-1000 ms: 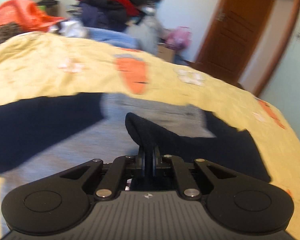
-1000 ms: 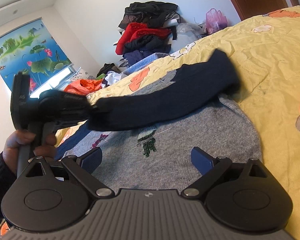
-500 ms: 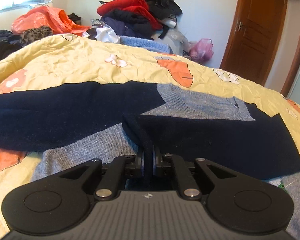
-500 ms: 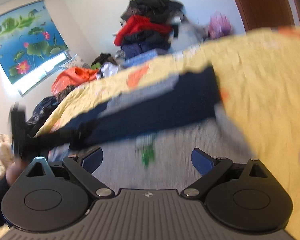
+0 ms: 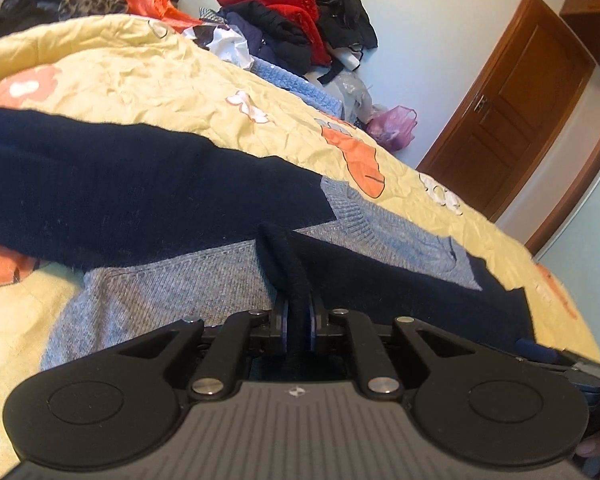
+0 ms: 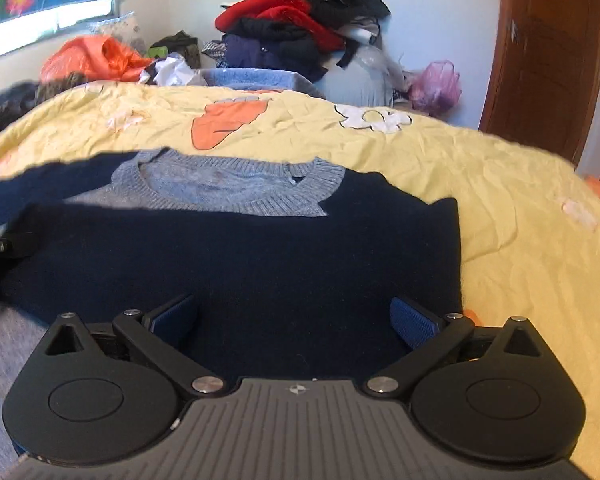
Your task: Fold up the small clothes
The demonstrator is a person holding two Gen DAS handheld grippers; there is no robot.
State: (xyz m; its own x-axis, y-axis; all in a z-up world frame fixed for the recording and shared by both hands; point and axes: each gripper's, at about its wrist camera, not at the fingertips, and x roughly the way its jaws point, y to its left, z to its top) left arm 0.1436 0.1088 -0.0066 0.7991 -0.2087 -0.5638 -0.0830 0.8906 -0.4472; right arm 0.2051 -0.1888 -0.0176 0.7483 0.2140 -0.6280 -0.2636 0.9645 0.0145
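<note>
A grey knit sweater [image 5: 172, 280] with navy sleeves lies flat on the yellow bedspread [image 5: 140, 80]. One navy sleeve [image 5: 400, 276] is folded across its chest, just below the grey collar [image 6: 228, 188]. My left gripper [image 5: 298, 320] pinches that sleeve's cuff between its pads, and its jaws are opening. The other navy sleeve [image 5: 120, 184] stretches out to the left. My right gripper [image 6: 294, 318] hovers over the folded sleeve [image 6: 240, 264]; its jaws are wide and still opening, with nothing between them. The left gripper shows at the left edge of the right wrist view.
A heap of red, black and navy clothes [image 6: 300, 28] is piled beyond the bed's far edge, with an orange bag [image 6: 96, 56] to its left and a pink bag [image 6: 436, 84] to its right. A wooden door [image 6: 548, 60] stands at the right.
My left gripper carried the sleeve across the sweater and lowered it onto the chest. My right gripper swung over the folded sleeve, rolled level, and now faces the collar.
</note>
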